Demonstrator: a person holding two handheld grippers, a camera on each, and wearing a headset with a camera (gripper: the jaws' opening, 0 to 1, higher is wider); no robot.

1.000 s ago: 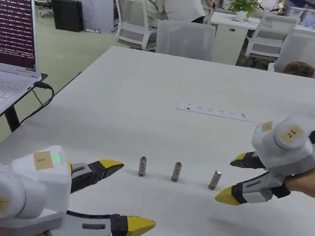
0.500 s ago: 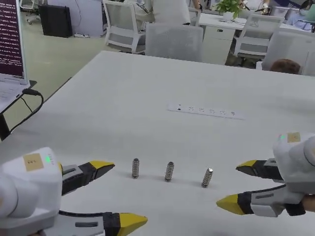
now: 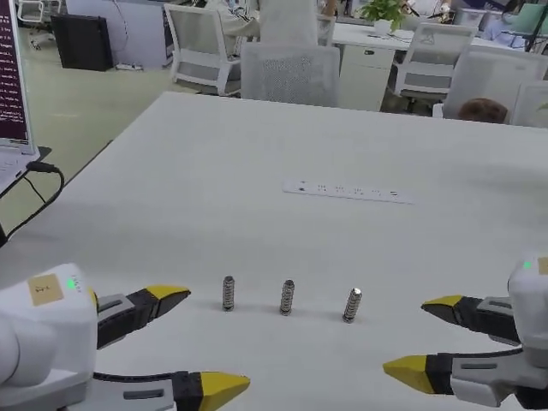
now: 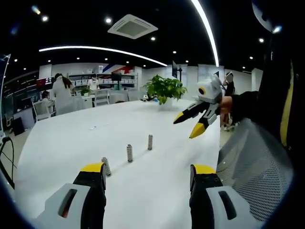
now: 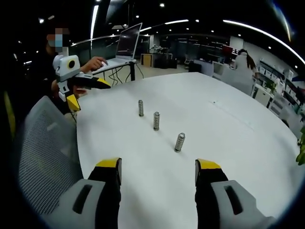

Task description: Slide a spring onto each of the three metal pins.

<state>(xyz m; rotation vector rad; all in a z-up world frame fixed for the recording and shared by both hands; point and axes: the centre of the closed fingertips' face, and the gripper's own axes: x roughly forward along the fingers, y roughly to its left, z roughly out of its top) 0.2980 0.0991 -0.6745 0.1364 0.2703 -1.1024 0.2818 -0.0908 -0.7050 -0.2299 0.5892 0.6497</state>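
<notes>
Metal pins [image 3: 287, 297]: three upright, each wearing a spring [image 3: 229, 293].
Left gripper [image 3: 218, 337]: left of pins, jaws spread, empty.
Right gripper [image 3: 404, 336]: right of pins, jaws spread, empty.

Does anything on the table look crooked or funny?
Yes, a little. The rightmost spring, nearest the right gripper, seems to lean to one side, while the middle spring and the left spring stand straight. Nothing looks spilled or broken.
</notes>
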